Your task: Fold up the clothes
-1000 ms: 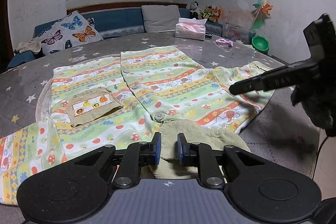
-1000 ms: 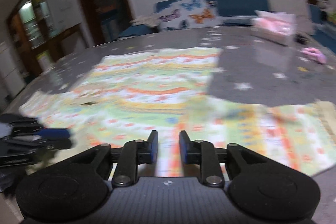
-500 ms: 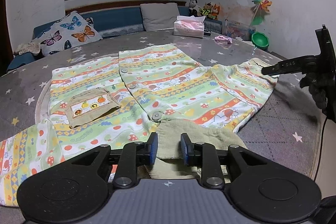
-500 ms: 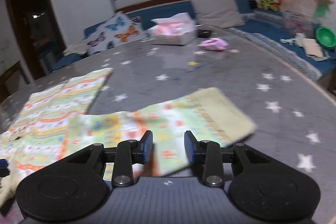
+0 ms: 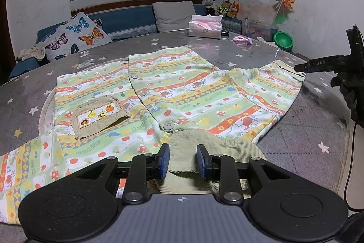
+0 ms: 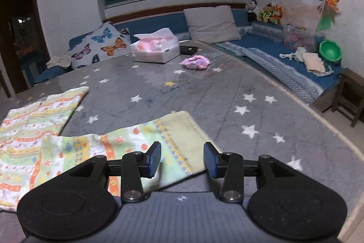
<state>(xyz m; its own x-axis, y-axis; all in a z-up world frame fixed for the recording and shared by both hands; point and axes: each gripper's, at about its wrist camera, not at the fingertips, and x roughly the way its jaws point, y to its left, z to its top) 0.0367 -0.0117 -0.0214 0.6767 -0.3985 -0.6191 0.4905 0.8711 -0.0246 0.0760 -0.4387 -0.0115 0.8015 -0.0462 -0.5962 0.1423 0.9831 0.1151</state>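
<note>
One patterned shirt (image 5: 182, 92), one tissue box (image 5: 205, 26), two cushions (image 5: 75, 37), perhaps three plush toys (image 5: 224, 6).

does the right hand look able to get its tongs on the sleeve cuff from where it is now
Probably yes. The right tongs are open, with the sleeve cuff lying flat on the table just ahead of the fingertips, and nothing sits between them.

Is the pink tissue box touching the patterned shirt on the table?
Apart. In the left wrist view, bare table lies between the tissue box and the shirt.
</note>
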